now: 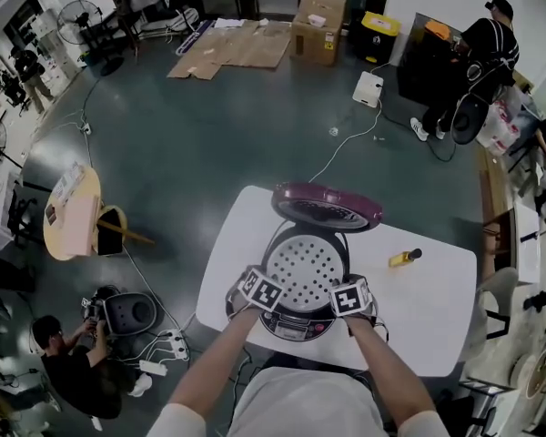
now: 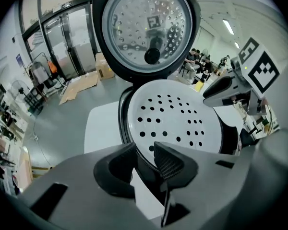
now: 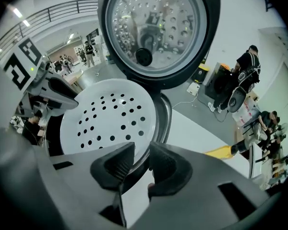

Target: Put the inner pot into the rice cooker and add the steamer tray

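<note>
The steamer tray [image 1: 305,267] is seated in the rice cooker [image 1: 296,326], its opposite edges framed between the narrowly parted, unpressing jaws of the left claw [image 2: 144,151] and right claw [image 3: 141,151], both equally near.

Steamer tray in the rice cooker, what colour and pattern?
The steamer tray is white, perforated with small round holes; the left gripper view shows it best.

R gripper [image 3: 141,145] jaws apart over steamer tray [image 3: 105,114] rim, cooker lid [image 3: 158,32] up
</note>
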A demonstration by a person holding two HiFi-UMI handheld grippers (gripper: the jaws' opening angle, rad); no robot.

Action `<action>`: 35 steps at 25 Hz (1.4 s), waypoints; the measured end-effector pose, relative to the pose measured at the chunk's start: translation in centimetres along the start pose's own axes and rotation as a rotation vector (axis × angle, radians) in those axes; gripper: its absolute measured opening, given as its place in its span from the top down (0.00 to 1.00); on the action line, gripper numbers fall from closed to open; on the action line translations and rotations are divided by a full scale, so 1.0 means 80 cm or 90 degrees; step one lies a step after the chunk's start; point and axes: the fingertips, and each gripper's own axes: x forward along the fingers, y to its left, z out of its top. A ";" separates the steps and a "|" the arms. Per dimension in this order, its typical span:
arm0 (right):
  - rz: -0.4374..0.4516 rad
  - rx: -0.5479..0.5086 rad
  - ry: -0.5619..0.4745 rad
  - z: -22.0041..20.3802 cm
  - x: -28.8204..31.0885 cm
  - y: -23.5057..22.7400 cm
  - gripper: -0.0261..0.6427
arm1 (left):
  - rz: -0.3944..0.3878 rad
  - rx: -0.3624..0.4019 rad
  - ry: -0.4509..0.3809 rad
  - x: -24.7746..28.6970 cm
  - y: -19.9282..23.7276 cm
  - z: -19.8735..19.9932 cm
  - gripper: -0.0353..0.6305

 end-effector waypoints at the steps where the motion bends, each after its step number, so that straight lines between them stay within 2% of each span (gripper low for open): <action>1: -0.006 -0.012 0.006 -0.001 -0.002 0.003 0.79 | 0.009 0.015 0.005 0.002 0.000 -0.002 0.74; 5: -0.019 -0.039 0.010 -0.002 -0.003 0.012 0.72 | 0.042 0.056 0.010 0.009 -0.001 -0.012 0.66; 6: -0.019 -0.043 0.008 -0.002 -0.003 0.015 0.70 | 0.045 0.055 0.006 0.009 -0.001 -0.014 0.62; 8: -0.021 -0.048 0.002 0.000 -0.005 0.018 0.68 | 0.045 0.046 -0.004 0.006 -0.001 -0.016 0.60; 17: -0.043 -0.020 -0.048 0.005 -0.022 0.001 0.66 | 0.031 0.034 -0.041 -0.001 0.002 -0.013 0.58; 22: -0.047 -0.001 -0.113 0.014 -0.037 0.002 0.69 | 0.011 0.018 -0.104 -0.021 0.000 0.003 0.60; 29: -0.043 0.041 -0.203 0.039 -0.104 0.011 0.74 | -0.023 0.001 -0.216 -0.083 -0.013 0.040 0.69; 35: -0.019 0.054 -0.281 0.048 -0.168 0.022 0.87 | -0.031 -0.014 -0.299 -0.145 -0.022 0.061 0.77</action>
